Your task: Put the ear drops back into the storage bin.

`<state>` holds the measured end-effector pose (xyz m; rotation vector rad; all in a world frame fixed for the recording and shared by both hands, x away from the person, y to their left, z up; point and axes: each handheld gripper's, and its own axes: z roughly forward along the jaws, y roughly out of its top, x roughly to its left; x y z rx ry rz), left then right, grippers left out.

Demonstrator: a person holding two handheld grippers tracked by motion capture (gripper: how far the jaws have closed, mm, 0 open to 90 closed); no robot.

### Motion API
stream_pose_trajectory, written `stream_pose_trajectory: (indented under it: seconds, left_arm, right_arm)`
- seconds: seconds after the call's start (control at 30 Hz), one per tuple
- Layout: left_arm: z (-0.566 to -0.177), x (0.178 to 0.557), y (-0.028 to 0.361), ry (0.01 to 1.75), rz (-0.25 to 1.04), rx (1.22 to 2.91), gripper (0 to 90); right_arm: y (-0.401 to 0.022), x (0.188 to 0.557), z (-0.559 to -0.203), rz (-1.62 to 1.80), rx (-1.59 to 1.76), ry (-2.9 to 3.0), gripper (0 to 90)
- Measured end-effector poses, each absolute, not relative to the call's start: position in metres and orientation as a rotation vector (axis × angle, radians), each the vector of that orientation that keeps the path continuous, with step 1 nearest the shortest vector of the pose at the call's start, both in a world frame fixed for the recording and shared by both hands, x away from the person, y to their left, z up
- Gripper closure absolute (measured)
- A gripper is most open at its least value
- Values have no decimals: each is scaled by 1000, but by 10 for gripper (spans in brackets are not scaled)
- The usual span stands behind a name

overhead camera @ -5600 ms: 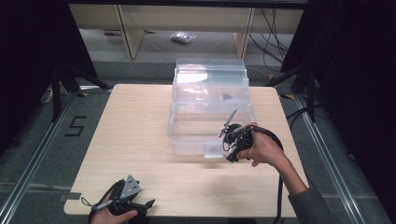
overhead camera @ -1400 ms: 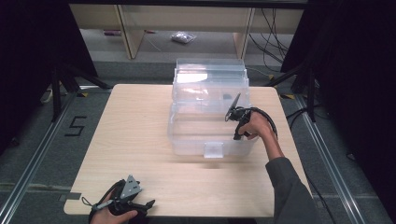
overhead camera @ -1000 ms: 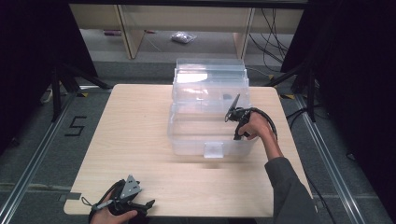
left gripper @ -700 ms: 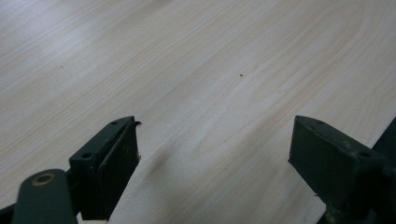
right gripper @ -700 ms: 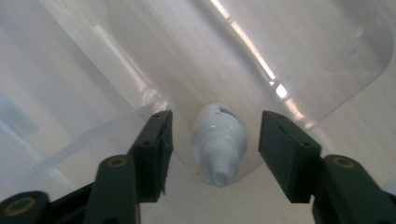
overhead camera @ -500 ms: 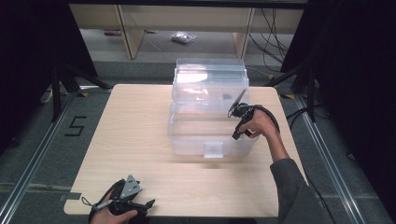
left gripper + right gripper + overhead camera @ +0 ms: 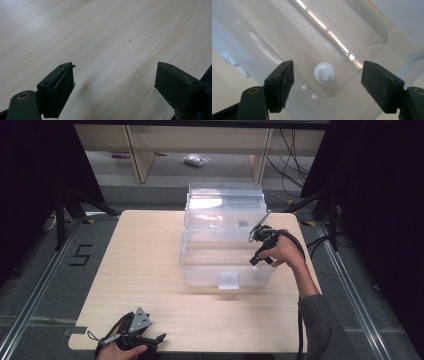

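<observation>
**White bottle lies loose in the clear bin**

Pale wood-grain table (image 7: pixel 150 250) stands on a grey floor, with dark stands at either side and low shelving behind.

A clear plastic bin (image 7: pixel 227 265) sits at the table's far right part, its open lid (image 7: pixel 225 202) tilted up at the far edge. On the bin's floor, near its right wall, rests a small white bottle (image 7: pixel 324 72), seen cap-on from above in the right gripper view.

The right gripper (image 7: pixel 257 247) hangs over the bin's right side, pointing down at the bottle. Its jaws have just been opening and now stand spread wide, the bottle below and between them, untouched.

The left gripper (image 7: pixel 145 340) rests at the table's near left edge, jaws spread over bare wood, nothing between them.
</observation>
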<state>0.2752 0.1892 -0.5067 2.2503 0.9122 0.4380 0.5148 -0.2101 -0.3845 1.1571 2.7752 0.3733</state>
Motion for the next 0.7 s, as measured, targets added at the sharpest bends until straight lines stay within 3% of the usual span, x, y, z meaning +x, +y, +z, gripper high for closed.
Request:
stream_pose_trajectory:
  seconds: [0.7]
  left_arm:
    - [-507, 275, 189, 924, 424, 2234, 152]
  right_arm:
    - [-214, 496, -364, 476, 1157, 2724, 240]
